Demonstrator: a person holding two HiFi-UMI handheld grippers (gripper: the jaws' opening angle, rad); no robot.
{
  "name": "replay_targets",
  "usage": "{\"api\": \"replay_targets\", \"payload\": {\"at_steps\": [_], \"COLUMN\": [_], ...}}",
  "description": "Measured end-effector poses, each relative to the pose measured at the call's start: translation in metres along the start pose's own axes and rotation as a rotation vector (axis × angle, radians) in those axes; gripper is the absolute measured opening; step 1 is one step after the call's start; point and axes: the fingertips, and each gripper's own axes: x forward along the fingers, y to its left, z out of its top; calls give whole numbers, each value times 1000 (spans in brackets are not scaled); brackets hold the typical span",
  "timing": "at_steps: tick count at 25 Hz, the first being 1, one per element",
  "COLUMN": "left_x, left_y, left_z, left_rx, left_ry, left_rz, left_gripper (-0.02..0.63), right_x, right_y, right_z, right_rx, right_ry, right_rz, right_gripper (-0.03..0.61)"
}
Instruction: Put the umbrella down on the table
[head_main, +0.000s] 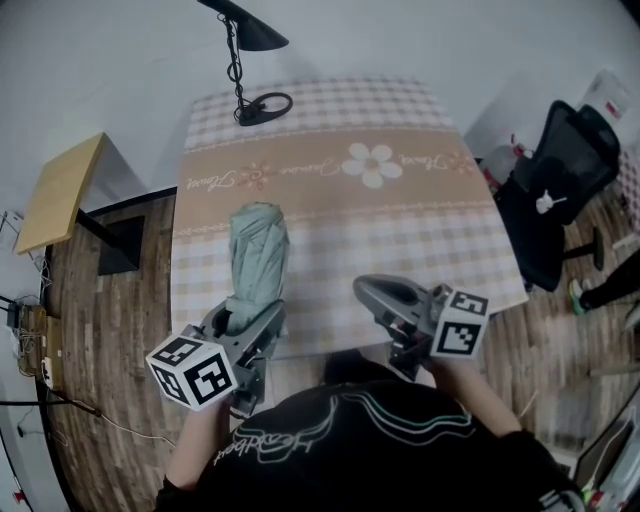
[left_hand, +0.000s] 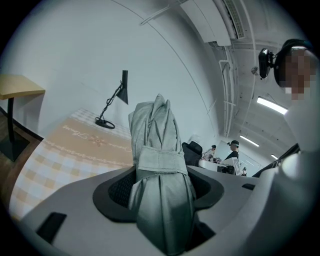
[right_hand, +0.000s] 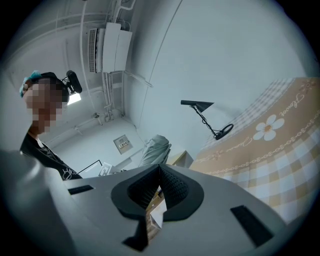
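Left gripper view: the left gripper (left_hand: 160, 186) has its jaws set wide and clamped on a folded, pale green umbrella (left_hand: 157, 135). The pads press its bundled fabric from both sides, just below the strap that wraps it. The umbrella sticks out forward from the jaws, over the table's (left_hand: 60, 150) checked cloth.

In the right gripper view, the right gripper (right_hand: 159, 187) has its jaws drawn together with nothing between them. It plays no part in the hold.

From the head view, the umbrella lies lengthwise above the near left part of the table, its free end pointing toward the far edge, where a black desk lamp (head_main: 262, 106) stands. The right gripper hangs near the table's front edge, well apart from the umbrella. Whether the fabric already touches the cloth cannot be told.

As a judgement, the task is partly done: the umbrella is over the table but not yet released. What is left is to settle it on the cloth, open the left jaws and draw them clear.
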Motion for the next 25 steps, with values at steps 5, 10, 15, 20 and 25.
{"api": "replay_targets", "payload": {"at_steps": [5, 10, 15, 20, 25], "left_x": [19, 42, 63, 81, 97], "left_y": [19, 33, 45, 57, 68], "left_z": [14, 15, 15, 18, 17], "left_rx": [31, 29, 55, 75, 107], "left_ry": [14, 49, 90, 117, 150], "left_rz": [69, 98, 125, 136, 151], "left_gripper": [265, 265, 265, 265, 265], "right_x": [4, 7, 8, 10, 9], "right_y": [-21, -46, -69, -88, -104], "right_z": [16, 26, 33, 35, 36], "right_rx": [15, 32, 53, 73, 93], "right_ry": [13, 25, 38, 49, 56], "right_rz": [0, -6, -18, -30, -50], "right_gripper": [14, 12, 12, 12, 12]}}
